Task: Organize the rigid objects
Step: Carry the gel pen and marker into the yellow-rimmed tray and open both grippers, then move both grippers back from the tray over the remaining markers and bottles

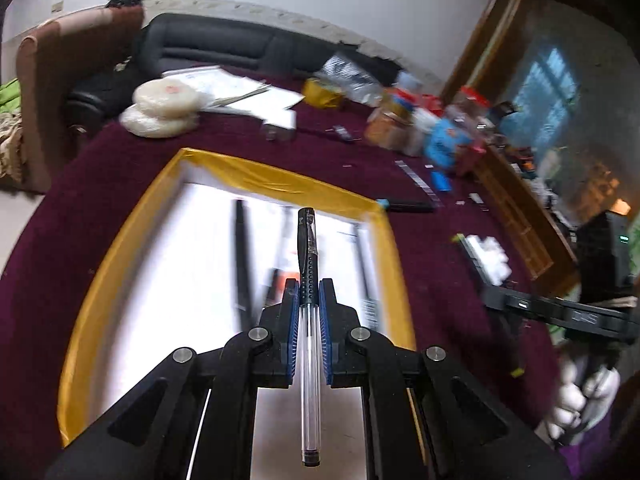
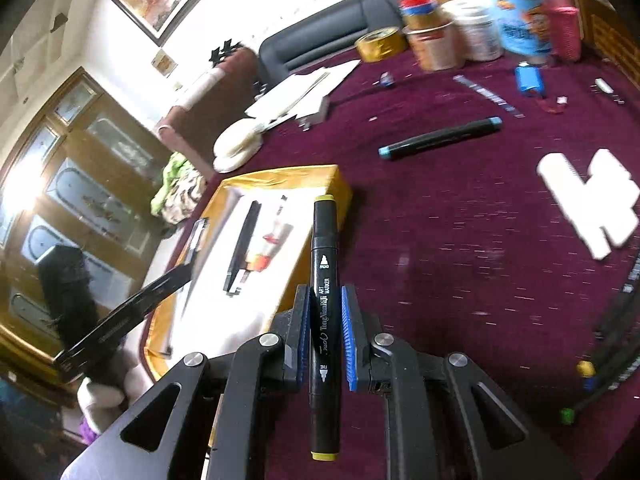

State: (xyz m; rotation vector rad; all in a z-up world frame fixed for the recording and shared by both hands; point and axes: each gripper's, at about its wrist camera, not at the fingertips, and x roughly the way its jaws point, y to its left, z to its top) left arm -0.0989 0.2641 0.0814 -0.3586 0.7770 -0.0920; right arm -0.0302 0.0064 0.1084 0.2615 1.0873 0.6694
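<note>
Maroon felt table (image 2: 460, 240) is the big backdrop, cluttered along the far edge with jars, tape and papers I'm ignoring. On it sits the yellow-rimmed tray (image 1: 280, 178), white inside, with a couple of dark pens already lying in it lengthwise, roughly parallel to its long sides.

Now the bit that matters. My left gripper (image 1: 308, 292) is clamped on a clear-barrelled gel pen (image 1: 309, 280), pads pinching right at the dotted black grip, cap end pointing away from me. It's already hanging over the tray's white floor, and the pen's long axis runs pretty much in line with the pens down there. So lefty is the closer one, basically straight above the drop spot.

My right gripper (image 2: 325, 300) is closed around a black art marker (image 2: 325, 320) with yellow-green end caps, also pointing forward along the fingers. That one is over bare felt, and the tray lies ahead and off to its left, with the near right corner of the tray just past the marker's tip. I'd guess it needs to swing left before letting go.

Another marker, teal-capped (image 2: 440, 138), lies loose on the felt further out to the right, crosswise to everything else.
</note>
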